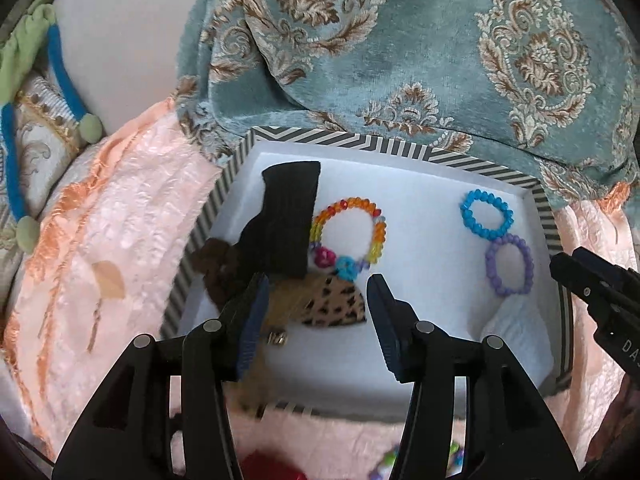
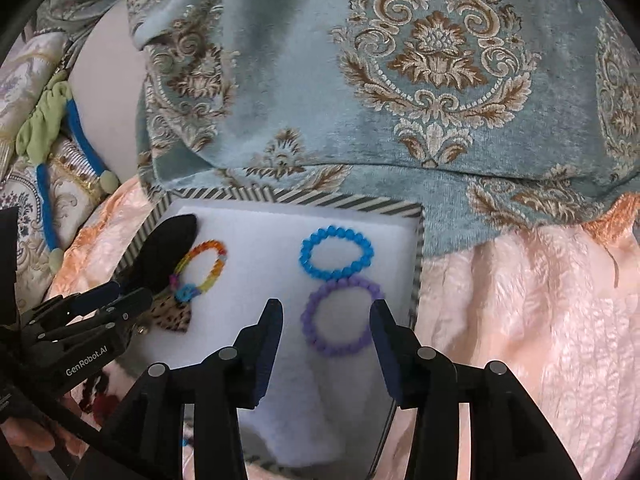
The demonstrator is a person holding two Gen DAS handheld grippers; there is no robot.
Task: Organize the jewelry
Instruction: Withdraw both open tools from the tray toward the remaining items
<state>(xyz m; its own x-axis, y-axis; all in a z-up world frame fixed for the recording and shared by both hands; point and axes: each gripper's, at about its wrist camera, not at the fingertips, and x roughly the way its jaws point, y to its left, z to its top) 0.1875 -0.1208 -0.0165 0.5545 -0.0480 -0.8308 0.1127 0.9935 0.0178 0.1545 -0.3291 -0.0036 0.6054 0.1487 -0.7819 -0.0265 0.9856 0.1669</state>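
A striped-rim tray (image 1: pixel 384 148) with a white foam floor holds a rainbow bead bracelet (image 1: pixel 378 232), a blue bead bracelet (image 1: pixel 486 213), a purple bead bracelet (image 1: pixel 509 264), a black hair clip (image 1: pixel 286 220) and a leopard-print clip (image 1: pixel 336 304). My left gripper (image 1: pixel 316 300) is open and empty, hovering just above the leopard clip. My right gripper (image 2: pixel 326 314) is open and empty around the purple bracelet (image 2: pixel 340 316), with the blue bracelet (image 2: pixel 336 253) beyond it. The left gripper also shows at the left of the right wrist view (image 2: pixel 116 296).
The tray (image 2: pixel 312 200) lies on a pink quilted bedspread (image 2: pixel 520 300). A teal damask cushion (image 1: pixel 400 40) rises behind it. A blue-and-green hair band (image 1: pixel 60 76) lies at far left. Loose colourful beads (image 1: pixel 452 452) and something red (image 1: pixel 264 466) sit near the front edge.
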